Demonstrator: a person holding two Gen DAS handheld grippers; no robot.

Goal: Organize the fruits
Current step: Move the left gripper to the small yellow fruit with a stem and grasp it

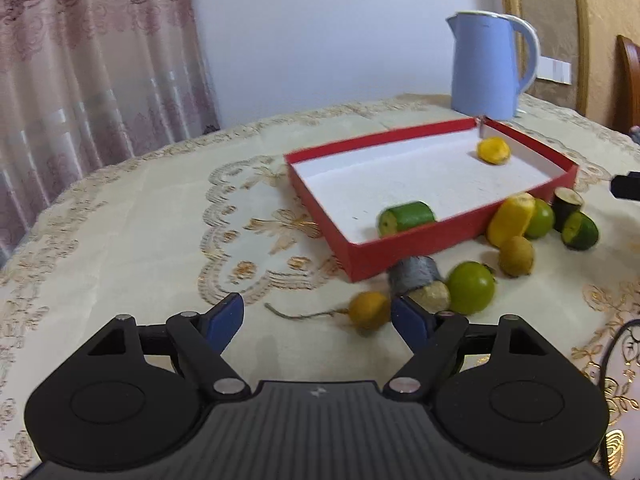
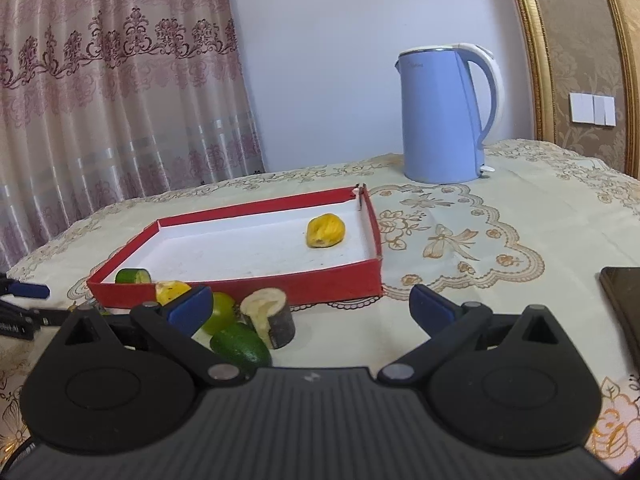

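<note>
A red box with a white floor (image 1: 420, 176) (image 2: 240, 248) lies on the table. In it are a yellow fruit (image 1: 494, 150) (image 2: 325, 231) at the far corner and a green cut piece (image 1: 406, 218) (image 2: 133, 276) at the near edge. Several loose fruits lie in front of the box: a small orange fruit (image 1: 369, 310), a green lime (image 1: 471, 288), a yellow piece (image 1: 511, 218), a grey-skinned cut piece (image 2: 270, 318) and a green piece (image 2: 240, 346). My left gripper (image 1: 318, 318) is open and empty, the orange fruit by its right finger. My right gripper (image 2: 312, 310) is open and empty.
A blue kettle (image 1: 490, 66) (image 2: 444, 114) stands behind the box. A dark flat device (image 2: 622, 308) lies at the right edge. Curtains hang at the left. The embroidered tablecloth (image 1: 160, 240) covers the table.
</note>
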